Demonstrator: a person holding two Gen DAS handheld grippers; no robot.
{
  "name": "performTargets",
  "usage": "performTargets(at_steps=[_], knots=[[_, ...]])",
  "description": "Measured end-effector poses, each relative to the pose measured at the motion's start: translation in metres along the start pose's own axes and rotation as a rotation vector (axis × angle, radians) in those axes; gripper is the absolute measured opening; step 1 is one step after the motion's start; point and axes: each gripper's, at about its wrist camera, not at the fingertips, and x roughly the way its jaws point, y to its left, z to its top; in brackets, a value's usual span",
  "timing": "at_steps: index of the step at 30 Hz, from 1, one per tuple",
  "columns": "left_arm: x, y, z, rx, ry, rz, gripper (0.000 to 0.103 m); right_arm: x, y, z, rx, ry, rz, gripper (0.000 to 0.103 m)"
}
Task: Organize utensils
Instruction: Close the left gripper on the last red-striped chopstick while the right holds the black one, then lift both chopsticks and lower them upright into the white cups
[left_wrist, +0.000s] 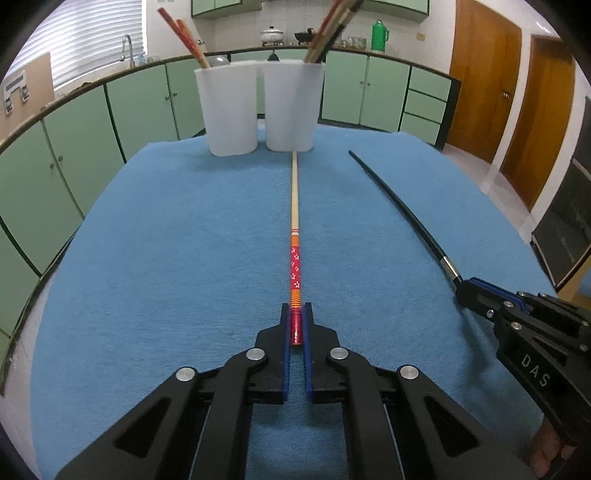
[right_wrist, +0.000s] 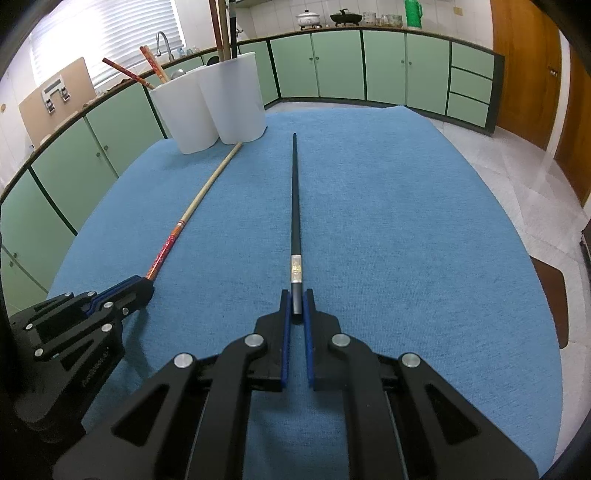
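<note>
Left hand-held gripper (left_wrist: 295, 325): clenched on the thick red end of the patterned chopstick, blue pads pressing both sides
Right hand-held gripper (right_wrist: 297, 304): clenched on the thick end of the black chopstick, pads tight against it
Patterned chopstick (left_wrist: 294, 206): lies flat on the blue cloth, straight out from the left hand-held gripper; red section with small white flowers, orange striped bands, then plain pale wood; its thin tip is touching or just short of the base of the right-hand cup, I cannot tell which
Black chopstick (right_wrist: 295, 199): lies flat on the cloth, pointing away from the right hand-held gripper; a silvery patterned band sits near the held end; its tip lies well apart from the cups
Blue cloth (left_wrist: 166, 240): covers the desk under both chopsticks and both cups
Left cup (left_wrist: 227, 110): white, upright at the far edge of the desk, holding red patterned chopsticks that lean left
Right cup (left_wrist: 291, 107): white, upright, touching or just beside the left cup, holding several dark and pale chopsticks
Writing: the letters "DAS" show in white on the body of the right hand-held gripper in the left wrist view; faint lettering on the left one in the right wrist view is too small to read
Background: green cabinets (right_wrist: 332, 62), a pot, a green flask (left_wrist: 379, 35), a tap, wooden doors
</note>
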Motion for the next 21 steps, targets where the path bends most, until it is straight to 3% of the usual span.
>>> performTargets(at_steps=[12, 21], knots=[[-0.062, 0.015, 0.03, 0.023, -0.114, -0.017, 0.006, -0.046, 0.002, 0.027, -0.034, -0.107, 0.013, 0.006], [-0.109, 0.021, 0.068, 0.057, -0.214, -0.033, 0.006, -0.092, 0.0, 0.075, -0.042, -0.223, 0.063, 0.006]])
